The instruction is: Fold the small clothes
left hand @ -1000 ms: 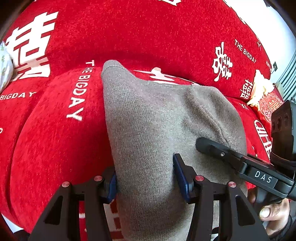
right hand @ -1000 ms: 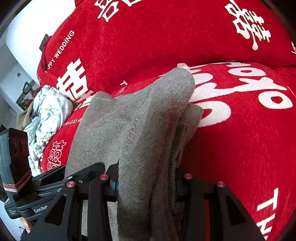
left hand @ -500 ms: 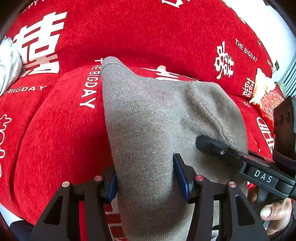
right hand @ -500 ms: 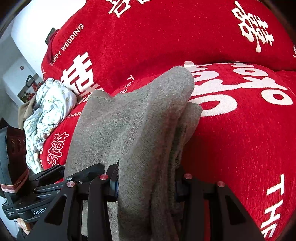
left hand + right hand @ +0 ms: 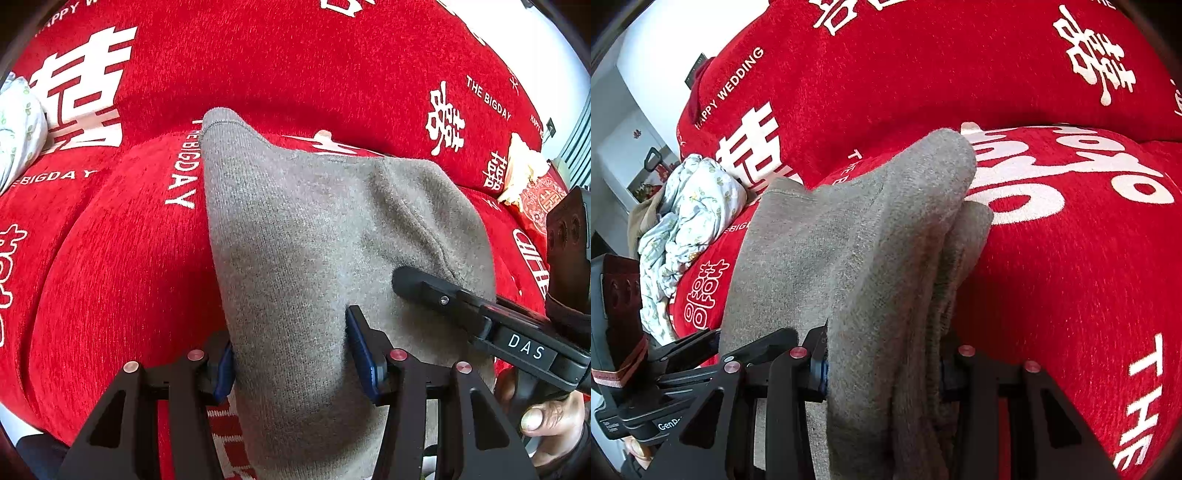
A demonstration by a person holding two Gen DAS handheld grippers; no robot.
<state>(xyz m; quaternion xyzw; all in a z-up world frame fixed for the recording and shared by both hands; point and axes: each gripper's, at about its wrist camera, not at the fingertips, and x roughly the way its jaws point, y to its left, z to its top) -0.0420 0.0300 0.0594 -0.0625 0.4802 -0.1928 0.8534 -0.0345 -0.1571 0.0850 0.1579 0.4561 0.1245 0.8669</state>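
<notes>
A grey knitted garment [image 5: 306, 236] lies folded in layers over the red sofa seat [image 5: 110, 266]. My left gripper [image 5: 291, 354] is shut on its near left part, blue pads pressed into the thick fabric. My right gripper [image 5: 882, 365] is shut on the bunched right side of the grey garment [image 5: 857, 251], where several layers hang between the pads. In the left wrist view the right gripper [image 5: 480, 317] comes in from the right over the cloth, with a person's thumb [image 5: 543, 417] on its handle. The left gripper's body [image 5: 646, 373] shows at the lower left of the right wrist view.
The sofa backrest [image 5: 923, 74] is red with white characters and lettering. A crumpled pale floral cloth [image 5: 687, 221] lies at the sofa's left end. At the far right end sit a cream cloth [image 5: 521, 166] and a red patterned cushion [image 5: 543, 199].
Both grippers shifted a little sideways with the grey garment held between them; the sofa lettering slid across both views. The grips look the same.
</notes>
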